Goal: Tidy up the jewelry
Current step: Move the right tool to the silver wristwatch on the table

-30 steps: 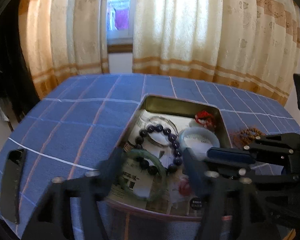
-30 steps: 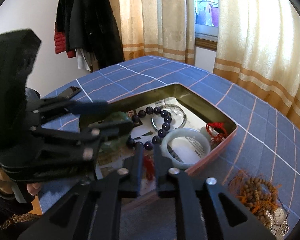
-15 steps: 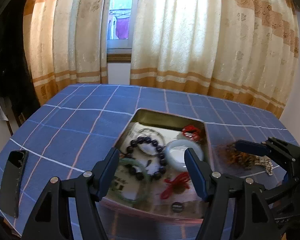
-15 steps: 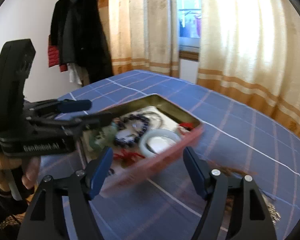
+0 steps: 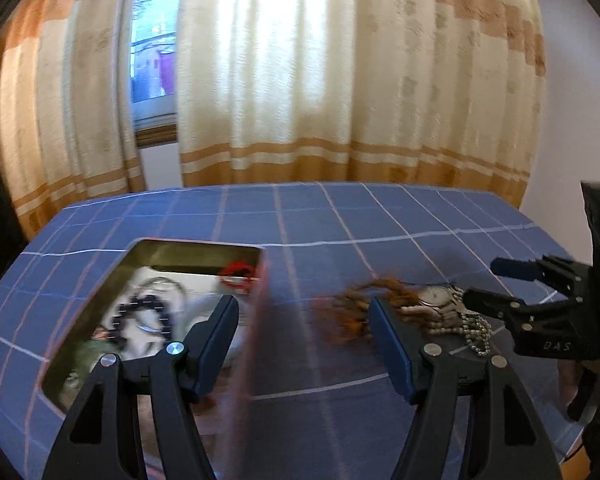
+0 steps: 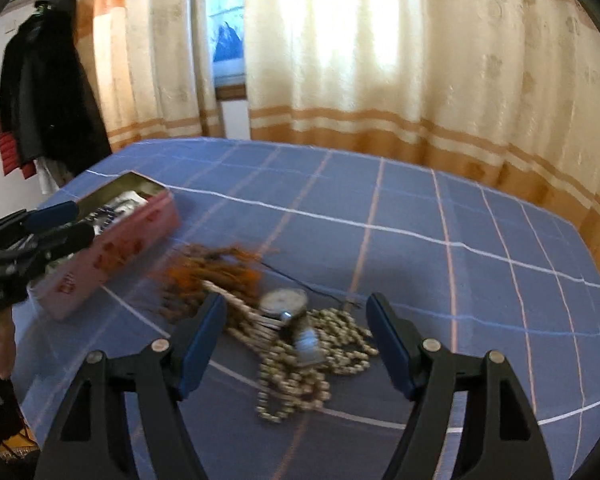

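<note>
A pink tin box (image 5: 256,320) (image 6: 112,248) on the blue checked tablecloth holds a dark bead bracelet (image 5: 142,316), a red knot charm (image 5: 236,274) and a green bangle (image 5: 84,354). A loose pile lies on the cloth right of it: a wristwatch (image 6: 284,300) (image 5: 436,294), pale bead strands (image 6: 300,364) and brown tasselled beads (image 6: 216,268) (image 5: 356,312). My left gripper (image 5: 302,340) is open and empty over the box's right wall. My right gripper (image 6: 296,344) is open and empty, straddling the pile; it shows in the left wrist view (image 5: 496,284).
The table (image 6: 420,208) ends at curtains (image 6: 380,60) at the back. A dark coat (image 6: 40,92) hangs on the wall at the left. The cloth's front edge lies close under both grippers.
The right gripper opened, let go of the red charm in the box, and swung right over the loose pile. The left gripper pulled back and turned right, staying open.
</note>
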Tool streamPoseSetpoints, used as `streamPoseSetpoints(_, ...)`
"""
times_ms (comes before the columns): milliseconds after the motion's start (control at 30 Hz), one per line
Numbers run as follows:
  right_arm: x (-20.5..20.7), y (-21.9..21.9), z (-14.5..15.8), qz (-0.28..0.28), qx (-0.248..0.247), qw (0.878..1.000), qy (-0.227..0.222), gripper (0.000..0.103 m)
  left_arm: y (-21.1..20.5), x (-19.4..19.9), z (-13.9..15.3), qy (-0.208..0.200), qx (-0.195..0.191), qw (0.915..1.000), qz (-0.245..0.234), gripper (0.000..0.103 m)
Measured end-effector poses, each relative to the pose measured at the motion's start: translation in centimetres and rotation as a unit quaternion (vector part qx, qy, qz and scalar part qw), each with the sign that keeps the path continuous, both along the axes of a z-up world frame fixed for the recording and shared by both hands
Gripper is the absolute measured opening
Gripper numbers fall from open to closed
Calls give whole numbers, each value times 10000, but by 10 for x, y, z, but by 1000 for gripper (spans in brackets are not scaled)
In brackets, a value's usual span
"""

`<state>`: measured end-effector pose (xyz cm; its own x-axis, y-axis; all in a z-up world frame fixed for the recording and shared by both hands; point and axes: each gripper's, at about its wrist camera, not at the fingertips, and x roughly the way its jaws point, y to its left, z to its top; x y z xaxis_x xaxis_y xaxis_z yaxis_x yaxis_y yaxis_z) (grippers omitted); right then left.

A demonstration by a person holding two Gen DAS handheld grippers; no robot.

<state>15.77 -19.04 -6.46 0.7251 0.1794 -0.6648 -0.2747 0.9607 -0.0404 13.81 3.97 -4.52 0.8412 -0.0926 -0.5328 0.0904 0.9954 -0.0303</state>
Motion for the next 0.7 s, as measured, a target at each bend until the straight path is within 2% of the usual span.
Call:
streamPoseSetpoints(100, 5, 3, -5, 104, -74, 9998, 175, 59, -9, 12, -7, 105, -1, 9999, -39, 68)
streamPoseSetpoints(367, 17, 15, -24, 354, -275, 9975, 555, 56, -9, 20, -17, 274, -144, 9995, -86, 68)
streamPoseSetpoints(433, 20, 14, -28, 341, -253, 9967, 685, 49, -9, 19, -17, 255, -168, 9995, -100, 68)
streamPoseSetpoints(567, 24, 12, -29, 381, -83, 9962, 782, 46, -9, 18, -17, 271, -196, 9993, -136, 68)
streamPoseSetpoints(633, 24, 12, -30, 431, -62, 9957, 815, 34, -7, 18, -18, 270, -250, 9992, -127, 68)
streamPoseSetpoints(700, 21, 14, -29, 460, -116, 9959, 773, 32, -3, 18, -18, 271, -336, 9990, -96, 68)
